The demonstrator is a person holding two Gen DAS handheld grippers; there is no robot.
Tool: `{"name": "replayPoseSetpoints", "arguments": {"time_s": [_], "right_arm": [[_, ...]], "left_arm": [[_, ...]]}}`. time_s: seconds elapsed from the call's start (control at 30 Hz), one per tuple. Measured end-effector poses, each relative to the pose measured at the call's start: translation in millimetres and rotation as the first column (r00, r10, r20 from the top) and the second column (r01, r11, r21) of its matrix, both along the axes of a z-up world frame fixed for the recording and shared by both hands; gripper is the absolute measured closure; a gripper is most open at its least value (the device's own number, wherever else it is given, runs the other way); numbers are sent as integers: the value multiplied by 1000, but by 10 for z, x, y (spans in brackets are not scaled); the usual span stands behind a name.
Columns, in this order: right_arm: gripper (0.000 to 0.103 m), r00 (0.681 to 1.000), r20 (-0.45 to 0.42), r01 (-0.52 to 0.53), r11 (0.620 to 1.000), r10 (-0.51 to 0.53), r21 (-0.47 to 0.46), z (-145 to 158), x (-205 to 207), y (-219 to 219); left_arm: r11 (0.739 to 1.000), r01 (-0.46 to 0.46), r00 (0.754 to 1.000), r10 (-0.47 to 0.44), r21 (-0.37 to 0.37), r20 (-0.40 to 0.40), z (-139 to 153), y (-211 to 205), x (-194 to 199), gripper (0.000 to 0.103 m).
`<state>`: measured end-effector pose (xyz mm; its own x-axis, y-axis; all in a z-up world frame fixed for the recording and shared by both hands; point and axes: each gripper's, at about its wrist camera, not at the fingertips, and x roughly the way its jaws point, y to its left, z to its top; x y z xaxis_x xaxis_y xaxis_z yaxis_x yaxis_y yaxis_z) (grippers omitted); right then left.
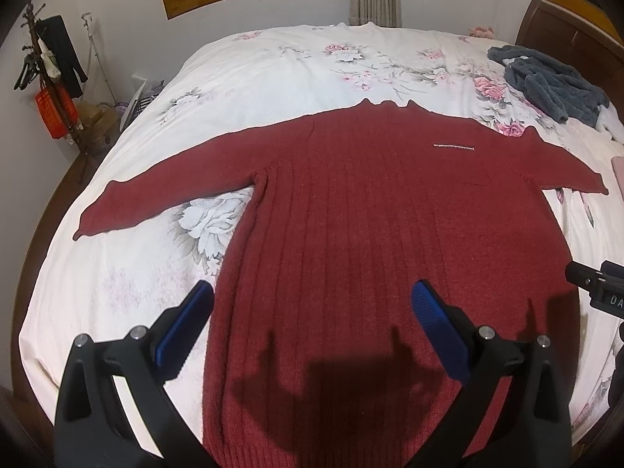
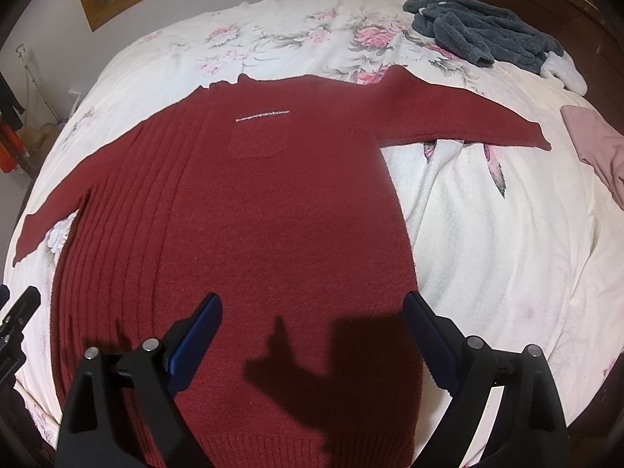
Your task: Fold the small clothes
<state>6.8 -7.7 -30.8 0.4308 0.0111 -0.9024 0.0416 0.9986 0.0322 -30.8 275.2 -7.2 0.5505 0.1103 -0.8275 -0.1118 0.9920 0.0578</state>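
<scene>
We see the bed (image 1: pixel 273 70) under its white floral quilt, and on it the dark red knit sweater (image 1: pixel 370 202) lies flat and face up, both sleeves stretched out to the sides, its hem toward us. No fold shows in it anywhere, so we judge the folding not yet begun: sleeves, sides and body all remain to be turned in. A grey fleece garment (image 2: pixel 479 31) sits crumpled near the headboard, and a pink garment (image 2: pixel 596 144) lies at the bed's right edge; both look unfolded and probably wait their turn.

Our left gripper (image 1: pixel 312 323) hangs over the sweater's lower left part, jaws spread wide, gripping nothing. Our right gripper (image 2: pixel 312 335) hangs over the lower right part, jaws likewise wide apart and empty. Whether either touches the knit we cannot tell.
</scene>
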Motion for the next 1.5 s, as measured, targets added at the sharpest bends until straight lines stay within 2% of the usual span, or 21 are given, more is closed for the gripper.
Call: {"name": "replayPoseSetpoints", "arguments": {"time_s": [0.47,0.57,0.63,0.73,0.8,0.87,1.0,1.07,1.2,1.33,1.5], "right_arm": [[9,1000,-2,0,1000,0,7,0,7,-13],[9,1000,0,2,1000,-2,17,-6,21,-51],[9,999,46,-5,1000,5,2,-2,21,-59],[9,997,69,-33,999,34,-28,-12,101,-115],[9,998,54,-43,999,43,-4,-8,250,-304],[9,999,51,-10,1000,9,18,27,460,-632],[7,994,49,94,995,-93,-19,77,975,-1403],[6,988,26,153,988,-153,-9,26,1279,-1875],[6,964,-37,261,964,-262,-51,-202,1769,-2694],[7,938,-92,332,942,-335,-46,-454,2104,-3286],[7,910,-159,389,921,-384,-3,-719,2344,-3701]], "left_arm": [[1000,-2,1000,2,3,2,13,-5,2,3],[1000,-2,1000,2,-18,8,26,-16,33,3],[999,-3,999,5,-49,33,60,-60,113,3],[999,-31,997,34,-41,70,110,-190,342,3],[998,-33,996,37,-47,80,128,-273,499,3],[998,-23,995,28,-57,99,160,-399,743,3],[997,-3,995,10,-74,97,148,-626,1192,3],[995,-8,996,17,-98,82,93,-674,1318,3],[990,-26,999,32,-136,41,-141,-693,1516,3],[994,-34,999,36,-105,16,-331,-671,1671,3],[999,-21,1000,21,-44,-2,-483,-627,1918,3]]}}
